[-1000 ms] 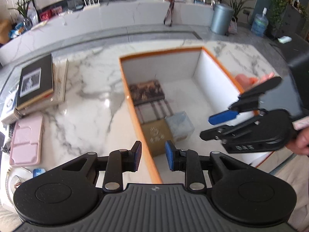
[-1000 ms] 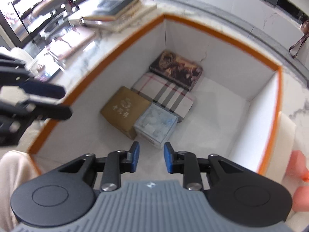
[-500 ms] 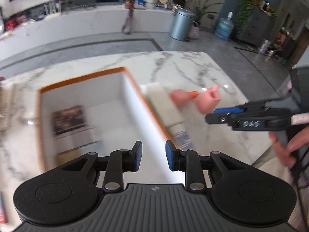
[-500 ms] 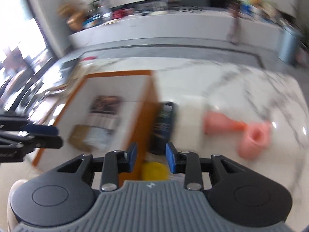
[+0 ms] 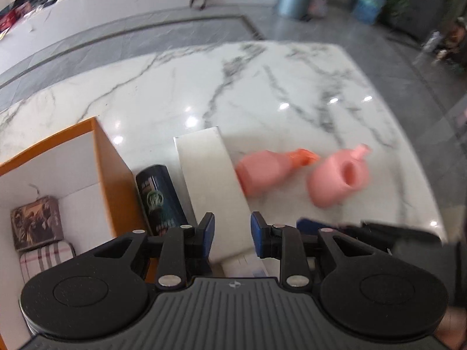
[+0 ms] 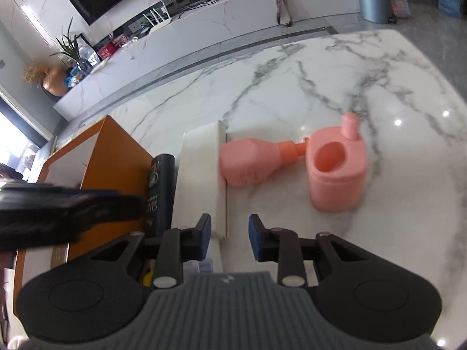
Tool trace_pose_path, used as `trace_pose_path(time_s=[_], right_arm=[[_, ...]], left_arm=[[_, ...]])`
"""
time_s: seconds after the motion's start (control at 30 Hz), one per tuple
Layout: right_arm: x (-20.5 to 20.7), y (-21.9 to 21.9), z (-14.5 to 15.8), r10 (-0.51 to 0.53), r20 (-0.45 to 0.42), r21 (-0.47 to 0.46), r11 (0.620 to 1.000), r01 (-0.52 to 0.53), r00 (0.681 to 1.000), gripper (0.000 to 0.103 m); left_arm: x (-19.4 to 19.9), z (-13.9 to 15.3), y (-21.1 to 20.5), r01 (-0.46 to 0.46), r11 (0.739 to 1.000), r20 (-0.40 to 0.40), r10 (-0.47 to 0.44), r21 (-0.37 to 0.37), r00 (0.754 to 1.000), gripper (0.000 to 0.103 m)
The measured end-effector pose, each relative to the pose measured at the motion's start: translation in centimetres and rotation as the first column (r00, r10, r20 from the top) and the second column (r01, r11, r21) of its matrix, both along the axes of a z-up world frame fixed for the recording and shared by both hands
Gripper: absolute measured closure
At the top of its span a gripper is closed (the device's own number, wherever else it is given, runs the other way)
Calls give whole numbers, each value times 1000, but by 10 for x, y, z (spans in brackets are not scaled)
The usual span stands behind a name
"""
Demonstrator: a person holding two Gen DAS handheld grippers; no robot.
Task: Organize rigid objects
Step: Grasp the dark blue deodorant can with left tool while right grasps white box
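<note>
Four loose items are seen on the marble tabletop (image 6: 292, 93), just outside the orange box (image 5: 112, 166) that already holds several small flat packages. A dark can (image 5: 159, 197) lies on its side against the box's outer wall; beside it lies a long white box (image 5: 210, 186), and against that box's far side rests a pink bottle (image 6: 251, 162) with an orange cap, tipped over. Close to the cap stands a pink holder (image 6: 335, 172), upright, its opening facing the camera.

The left gripper (image 5: 232, 234) is held part open and nothing is gripped; it hangs above the near end of the white box. The right gripper (image 6: 229, 237) is likewise part open and empty, above the same end.

The white box is judged stiff and light, though its faces are probably smooth; it would best be taken across its narrow width, near the middle of its length, so that it does not swing. The can is expected to roll and to slip on its glossy skin, so a grip across the middle of its body is advised. The pink pieces look like hard plastic, though the left wrist view is blurred; the bottle's shoulder below the cap offers the surest hold.
</note>
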State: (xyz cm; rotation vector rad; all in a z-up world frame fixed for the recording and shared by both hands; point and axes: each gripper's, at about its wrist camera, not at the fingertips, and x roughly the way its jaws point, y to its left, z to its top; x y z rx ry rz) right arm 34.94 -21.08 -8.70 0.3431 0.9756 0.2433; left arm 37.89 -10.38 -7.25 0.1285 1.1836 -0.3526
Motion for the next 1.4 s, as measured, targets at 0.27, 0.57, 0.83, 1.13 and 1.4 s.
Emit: trace_pose_path(time_s=[0.27,0.57,0.83,1.13,1.4], right_arm=[[47,8,-34,67,-50,98,993,-61,997,68],[72,22,-51,120,-36,157,981,-113,992,53],[66,12,-45,108,1,196,975,-106,994,78],[45,13,-23,171,76,23,985,-174,982,80],[43,1,-28,185,68,93,977,-191,980,82]], left_arm=[[33,-22,-19,-10,980,-31,16,199,999,69],[55,-26,-14,-14,979,-88,33,205,996,67],[60,-30,-16,-60,983,-100,79,175,992,64],[61,-29,-25,-126,990,-154,134,61,979,42],[60,-42,-42,-135,981,-170,158,138,973,46]])
